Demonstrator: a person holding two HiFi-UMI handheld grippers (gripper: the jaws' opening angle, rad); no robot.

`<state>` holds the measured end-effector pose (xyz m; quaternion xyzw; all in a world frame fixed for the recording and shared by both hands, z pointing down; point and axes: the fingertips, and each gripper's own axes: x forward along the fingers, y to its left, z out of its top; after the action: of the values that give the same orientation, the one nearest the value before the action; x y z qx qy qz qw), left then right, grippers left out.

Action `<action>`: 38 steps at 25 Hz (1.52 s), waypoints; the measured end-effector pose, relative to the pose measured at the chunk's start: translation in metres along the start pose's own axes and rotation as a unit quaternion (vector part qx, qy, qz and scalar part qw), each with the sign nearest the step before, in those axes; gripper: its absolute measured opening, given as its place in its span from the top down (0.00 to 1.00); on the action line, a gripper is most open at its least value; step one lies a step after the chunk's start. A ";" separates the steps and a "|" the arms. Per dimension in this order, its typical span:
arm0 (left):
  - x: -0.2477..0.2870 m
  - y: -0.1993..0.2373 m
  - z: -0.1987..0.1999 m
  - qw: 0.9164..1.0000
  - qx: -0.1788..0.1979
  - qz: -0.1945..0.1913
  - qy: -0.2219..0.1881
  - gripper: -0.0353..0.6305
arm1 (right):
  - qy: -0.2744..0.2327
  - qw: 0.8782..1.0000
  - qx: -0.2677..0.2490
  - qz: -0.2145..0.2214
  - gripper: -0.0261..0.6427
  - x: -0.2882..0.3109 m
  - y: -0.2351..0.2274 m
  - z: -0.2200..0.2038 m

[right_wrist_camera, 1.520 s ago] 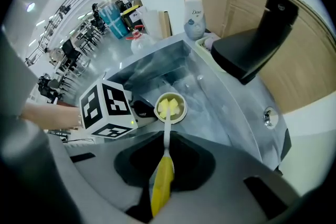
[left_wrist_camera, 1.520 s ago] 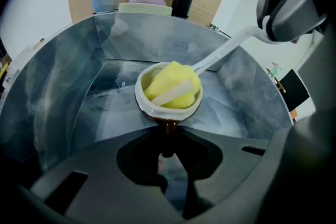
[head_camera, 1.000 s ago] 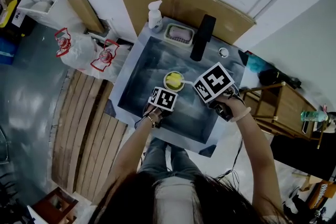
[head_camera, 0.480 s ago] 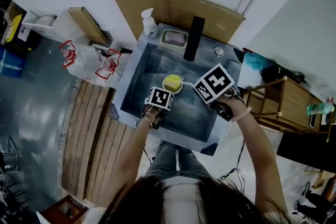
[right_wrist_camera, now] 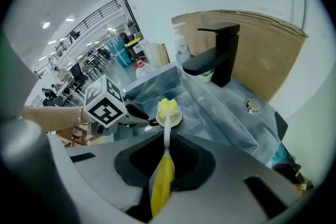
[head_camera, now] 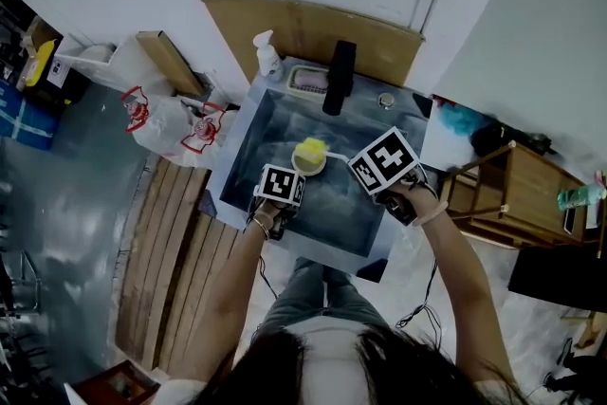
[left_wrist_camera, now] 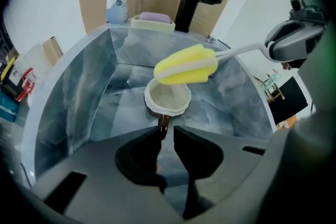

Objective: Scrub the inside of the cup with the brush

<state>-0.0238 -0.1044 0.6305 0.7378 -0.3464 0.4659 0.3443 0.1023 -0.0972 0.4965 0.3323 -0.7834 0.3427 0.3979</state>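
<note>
A small pale cup (left_wrist_camera: 168, 101) with a brown handle (left_wrist_camera: 163, 123) is held over the grey sink basin, its mouth tipped toward the left gripper. My left gripper (left_wrist_camera: 167, 131) is shut on that handle. The brush has a yellow sponge head (left_wrist_camera: 185, 65) that hovers just above the cup's rim, outside the cup. In the right gripper view my right gripper (right_wrist_camera: 165, 157) is shut on the brush's yellow handle (right_wrist_camera: 163, 186), and the white shaft runs forward to the sponge head (right_wrist_camera: 168, 108) over the cup (right_wrist_camera: 177, 121). In the head view the cup (head_camera: 305, 166) lies between both grippers.
The marbled grey sink (head_camera: 275, 123) has a black faucet (head_camera: 338, 76) at its back edge. Beside it are a soap dish (head_camera: 308, 81) and a pump bottle (head_camera: 266, 54). Cardboard (head_camera: 303, 24) stands behind. Plastic bags (head_camera: 171, 119) lie at the left, a wooden shelf (head_camera: 512, 194) at the right.
The head view has shifted, so the sink sits a little higher in the picture. Both grippers stay close together over the basin, with the sponge head still at the cup's mouth.
</note>
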 end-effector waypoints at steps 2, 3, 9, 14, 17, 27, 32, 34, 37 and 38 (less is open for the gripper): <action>-0.008 -0.001 0.000 1.000 -0.004 0.005 -0.011 0.83 | -0.011 1.000 -0.001 -0.003 0.89 -0.003 0.001 -0.003; -0.012 -0.002 0.001 1.000 -0.006 0.007 -0.017 0.83 | -0.018 1.000 0.000 -0.004 0.89 -0.005 0.002 -0.003; -0.036 -0.004 0.011 0.998 -0.013 0.018 -0.055 0.86 | -0.058 0.998 -0.003 -0.013 0.89 -0.014 0.005 -0.006; -0.061 -0.009 0.024 0.995 -0.014 0.024 -0.096 0.88 | -0.092 0.995 0.001 -0.026 0.89 -0.023 0.007 -0.007; -0.074 -0.013 0.034 0.993 -0.008 0.029 -0.116 0.89 | -0.113 0.993 0.001 -0.032 0.89 -0.027 0.009 -0.006; -0.115 -0.028 0.058 0.978 0.010 0.051 -0.203 0.92 | -0.170 0.984 -0.016 -0.056 0.89 -0.038 0.017 -0.002; -0.145 -0.035 0.060 0.967 0.017 0.056 -0.249 0.92 | -0.191 0.979 -0.015 -0.068 0.89 -0.046 0.029 -0.005; -0.156 -0.038 0.058 0.963 0.017 0.051 -0.264 0.93 | -0.204 0.976 -0.012 -0.073 0.89 -0.050 0.035 -0.006; -0.172 -0.044 0.057 0.958 0.018 0.046 -0.284 0.93 | -0.221 0.972 -0.006 -0.081 0.89 -0.058 0.041 -0.007; -0.176 -0.047 0.055 0.956 0.020 0.045 -0.290 0.93 | -0.226 0.971 -0.006 -0.084 0.89 -0.061 0.043 -0.008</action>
<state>-0.0177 -0.0925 0.4405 0.8313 -0.4550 0.2541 0.1934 0.0994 -0.0522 0.4365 0.4630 -0.8246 0.2193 0.2399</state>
